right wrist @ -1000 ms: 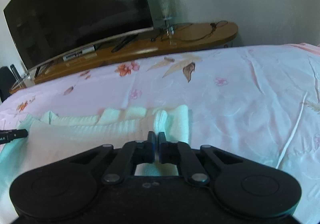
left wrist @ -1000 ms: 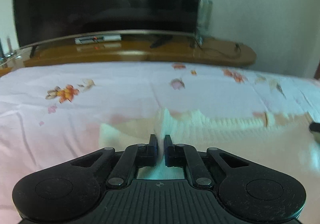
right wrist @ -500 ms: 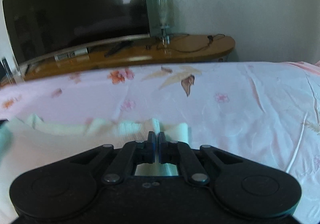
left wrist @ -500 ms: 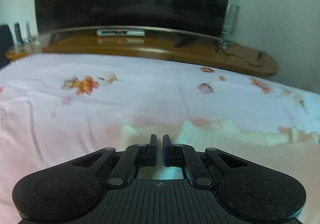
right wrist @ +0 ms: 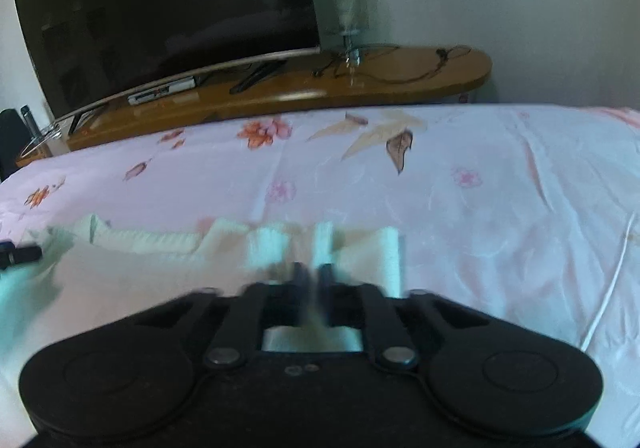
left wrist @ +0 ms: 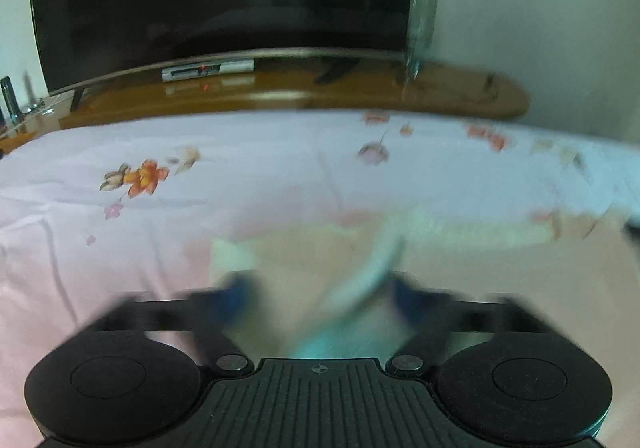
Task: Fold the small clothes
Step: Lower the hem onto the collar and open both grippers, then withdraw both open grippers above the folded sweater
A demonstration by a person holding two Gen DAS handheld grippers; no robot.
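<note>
Release comes next: left gripper [left wrist: 320, 290] has just been opening, seemingly clear of the pale ribbed garment [left wrist: 360, 244]; right gripper [right wrist: 314, 280] pinches its hem above the bedsheet [right wrist: 500, 188] — lower, then let go.

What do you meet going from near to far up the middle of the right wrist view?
Right claw → pale green garment → pink flowered bedsheet → wooden TV stand → television.
</note>
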